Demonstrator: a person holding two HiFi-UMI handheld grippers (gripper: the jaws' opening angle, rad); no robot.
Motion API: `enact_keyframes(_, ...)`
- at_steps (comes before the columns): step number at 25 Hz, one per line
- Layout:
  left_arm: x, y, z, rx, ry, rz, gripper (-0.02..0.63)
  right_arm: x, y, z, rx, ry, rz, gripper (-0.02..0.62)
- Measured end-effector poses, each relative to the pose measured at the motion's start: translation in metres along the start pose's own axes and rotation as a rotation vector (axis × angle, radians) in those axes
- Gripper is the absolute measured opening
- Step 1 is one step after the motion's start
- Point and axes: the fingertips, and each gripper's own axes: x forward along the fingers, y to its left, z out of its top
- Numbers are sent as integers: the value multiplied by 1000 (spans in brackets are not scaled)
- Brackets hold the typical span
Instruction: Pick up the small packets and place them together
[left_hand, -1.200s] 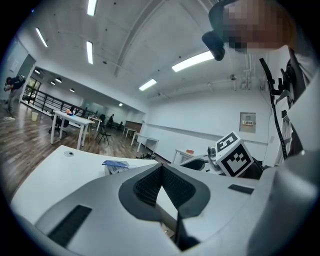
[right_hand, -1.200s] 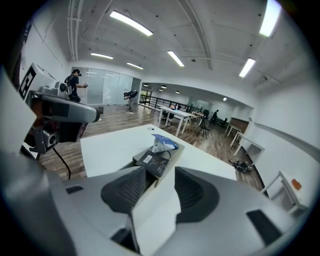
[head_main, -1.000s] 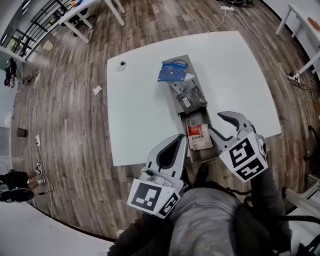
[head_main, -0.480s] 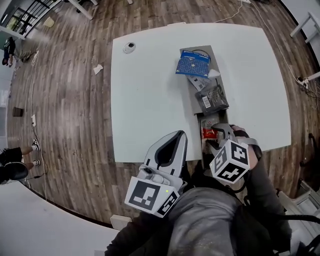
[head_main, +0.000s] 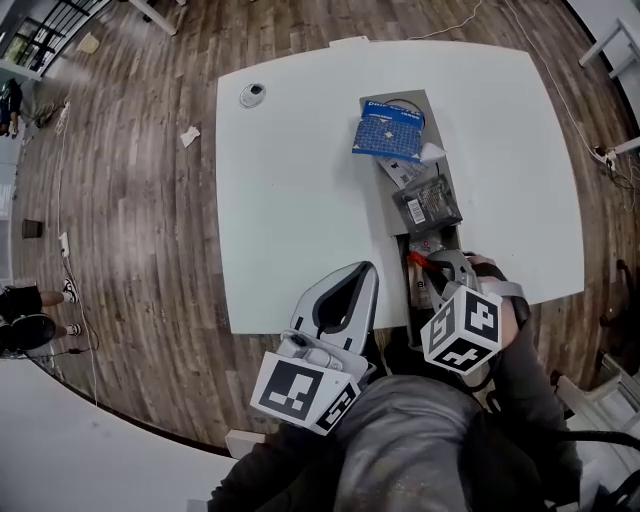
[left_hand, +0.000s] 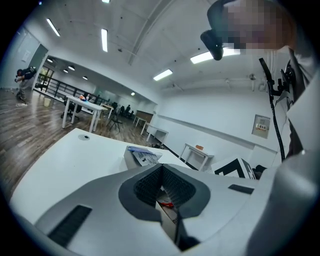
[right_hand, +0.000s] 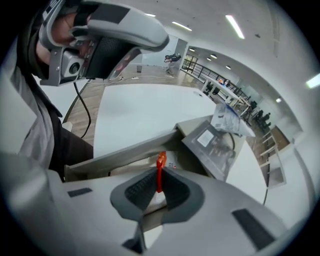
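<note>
A long grey tray (head_main: 452, 242) lies on the white table (head_main: 300, 200). It holds a blue packet (head_main: 388, 133) at its far end, a small pale packet (head_main: 405, 171) and a dark packet (head_main: 428, 205) in the middle. At the near end, a red-and-white packet (head_main: 417, 260) has my right gripper (head_main: 434, 270) pointing steeply down on it. The jaws have just been closing, and the packet's red edge (right_hand: 160, 167) is now pinched between the pads of the right gripper (right_hand: 159, 182). My left gripper (head_main: 364, 272) hovers shut and empty over the table's near edge, left of the tray, and is also seen in the left gripper view (left_hand: 163, 176).
A small round white object (head_main: 252, 95) sits near the table's far left corner. A scrap of paper (head_main: 190, 137) lies on the wooden floor beyond the table's left edge. A cable (head_main: 455, 24) runs across the floor behind the table.
My right gripper dropped from open above the tray's near end onto the red-and-white packet and closed on it. The left gripper shifted slightly toward the table's edge.
</note>
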Motion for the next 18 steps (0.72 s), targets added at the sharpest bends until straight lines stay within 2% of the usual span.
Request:
enact_keyframes(5,-6,-27,8,42,-15,-28,3,-23,4,5,9,-52,-32,26)
enact_keyframes(13,-23,-96,18,142,-76,-83,3,-83,13,8,38,-208,-130,26)
enact_keyframes(18,-33,-122,15,168,-89,-95,3,-103,19,2,38,-243,-160,26)
